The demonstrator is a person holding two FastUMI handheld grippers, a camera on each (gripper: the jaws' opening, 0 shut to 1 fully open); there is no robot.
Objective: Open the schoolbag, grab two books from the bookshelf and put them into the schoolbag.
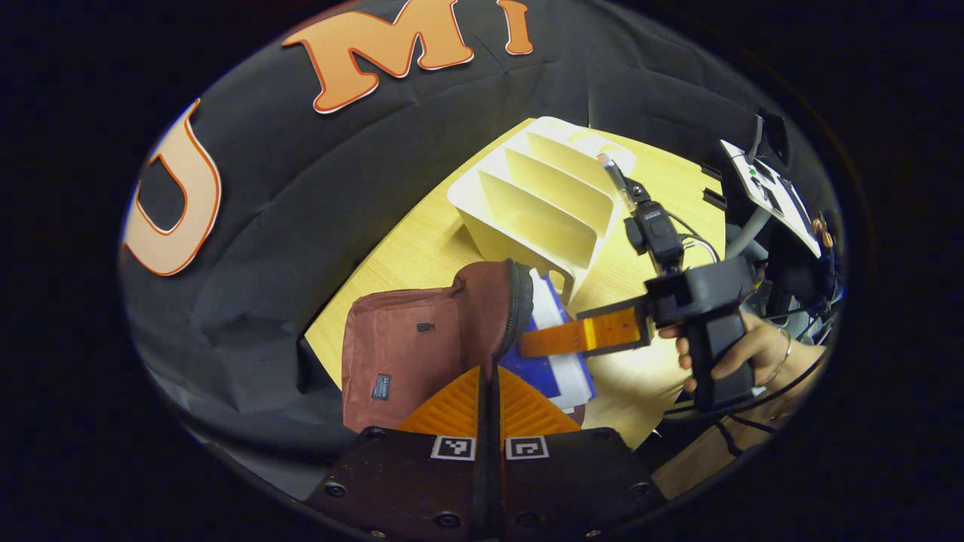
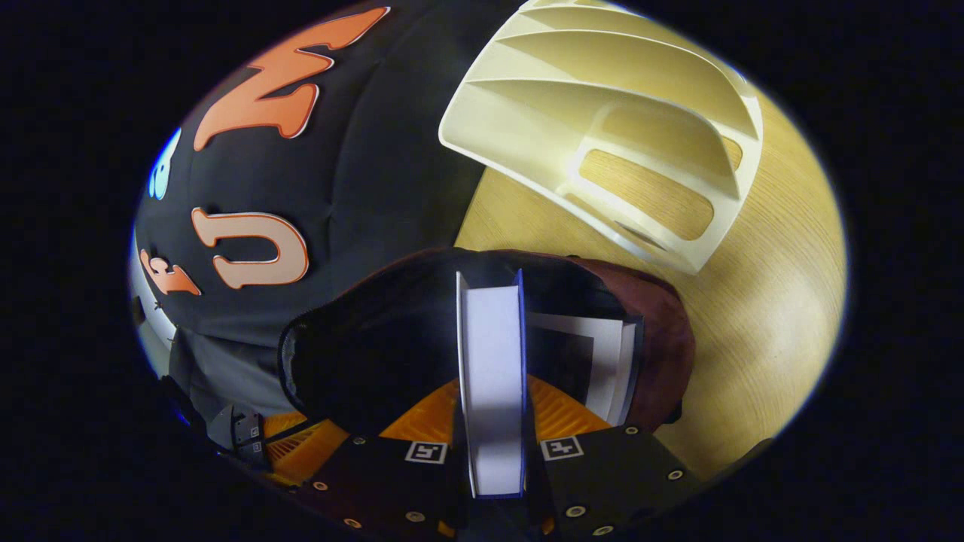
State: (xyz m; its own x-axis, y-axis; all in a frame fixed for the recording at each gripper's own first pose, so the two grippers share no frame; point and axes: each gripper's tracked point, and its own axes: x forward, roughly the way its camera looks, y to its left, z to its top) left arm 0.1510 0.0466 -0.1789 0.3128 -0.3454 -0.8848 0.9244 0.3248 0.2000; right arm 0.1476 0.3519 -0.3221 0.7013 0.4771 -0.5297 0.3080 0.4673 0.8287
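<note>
Showing counter: pale wood counter [image 1: 422,233] running from the centre to the right of the left gripper view, with black cloth behind it.
Bookshelf: cream slotted bookshelf [image 1: 542,199] standing on the counter at upper centre of the left gripper view, its dividers bare; at the top of the right gripper view it lies just beyond the bag.
Schoolbag: maroon schoolbag [image 1: 422,342] at lower centre of the left gripper view, mouth unzipped; in the right gripper view its dark opening sits mid-frame.
Books: blue-covered book [image 2: 491,376] upright in the bag's mouth at lower centre of the right gripper view; second book [image 2: 606,361] just to its right, inside the bag against the wall.
Right tongs: right tongs [image 2: 493,444] clamped on the blue-covered book, one finger on each cover; seen right of centre in the left gripper view, reaching into the bag, a hand [image 1: 742,354] on the grip.
Left tongs: left tongs [image 1: 488,403] closed narrow on the upright edge of the bag's flap, bottom centre.
</note>
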